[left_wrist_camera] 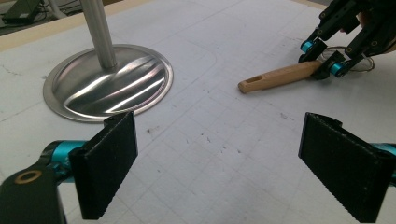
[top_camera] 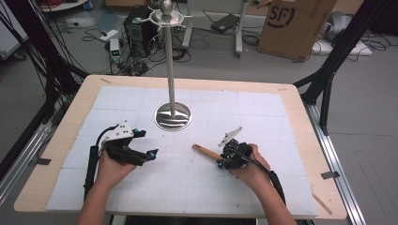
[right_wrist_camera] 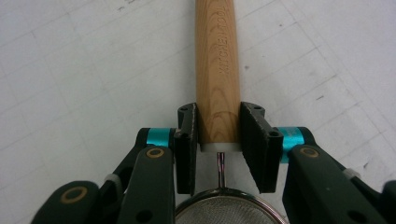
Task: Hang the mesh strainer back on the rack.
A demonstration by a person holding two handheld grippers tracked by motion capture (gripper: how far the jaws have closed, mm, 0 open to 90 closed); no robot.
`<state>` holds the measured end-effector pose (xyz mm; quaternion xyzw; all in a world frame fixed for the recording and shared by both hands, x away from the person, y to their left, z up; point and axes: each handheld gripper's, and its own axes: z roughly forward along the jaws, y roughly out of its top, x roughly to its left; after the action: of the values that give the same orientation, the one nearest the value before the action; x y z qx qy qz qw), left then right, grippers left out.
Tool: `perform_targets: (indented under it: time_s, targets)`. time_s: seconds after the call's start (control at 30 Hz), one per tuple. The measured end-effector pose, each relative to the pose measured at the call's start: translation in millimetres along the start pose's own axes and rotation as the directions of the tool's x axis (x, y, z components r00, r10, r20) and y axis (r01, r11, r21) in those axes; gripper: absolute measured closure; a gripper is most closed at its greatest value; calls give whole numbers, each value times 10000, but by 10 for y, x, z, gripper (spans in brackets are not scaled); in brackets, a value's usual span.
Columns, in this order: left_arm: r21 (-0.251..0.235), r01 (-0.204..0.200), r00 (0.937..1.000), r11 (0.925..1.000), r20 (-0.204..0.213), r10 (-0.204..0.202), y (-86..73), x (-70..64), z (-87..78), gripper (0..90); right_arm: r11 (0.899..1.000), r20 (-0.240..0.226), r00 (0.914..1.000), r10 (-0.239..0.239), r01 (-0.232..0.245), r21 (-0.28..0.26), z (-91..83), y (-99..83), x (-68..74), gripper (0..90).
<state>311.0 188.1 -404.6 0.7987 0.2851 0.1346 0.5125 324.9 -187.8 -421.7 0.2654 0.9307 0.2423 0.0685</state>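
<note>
Strainer handle (right_wrist_camera: 217, 74) between gripper (right_wrist_camera: 218, 140) pads

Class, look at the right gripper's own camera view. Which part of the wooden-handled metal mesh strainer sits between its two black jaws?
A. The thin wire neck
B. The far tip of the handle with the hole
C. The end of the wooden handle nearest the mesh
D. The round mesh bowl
C: the right gripper has its jaws pressed on both sides of the wooden handle just above the mesh bowl.
</note>
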Motion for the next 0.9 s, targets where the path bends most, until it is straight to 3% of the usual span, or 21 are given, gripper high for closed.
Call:
perform_targets:
  time_s: [0.27,0.57,0.8,0.9]
  targets:
    - [5,8,10000,10000,3,-8,0,3,-1,123,9994,-222,9997,114,-107,320,8,37,-17,626]
    - [42,-1,10000,10000,-5,1,0,-4,2,123,9939,-270,9996,112,-82,1098,29,139,-26,630]
    - [27,-8,10000,10000,-9,8,0,-1,5,124,9923,-483,9981,383,-323,1198,30,161,-61,686]
    - [36,16,10000,10000,-22,-15,-1,2,-3,124,9926,-387,9990,238,-190,1197,28,160,-51,690]
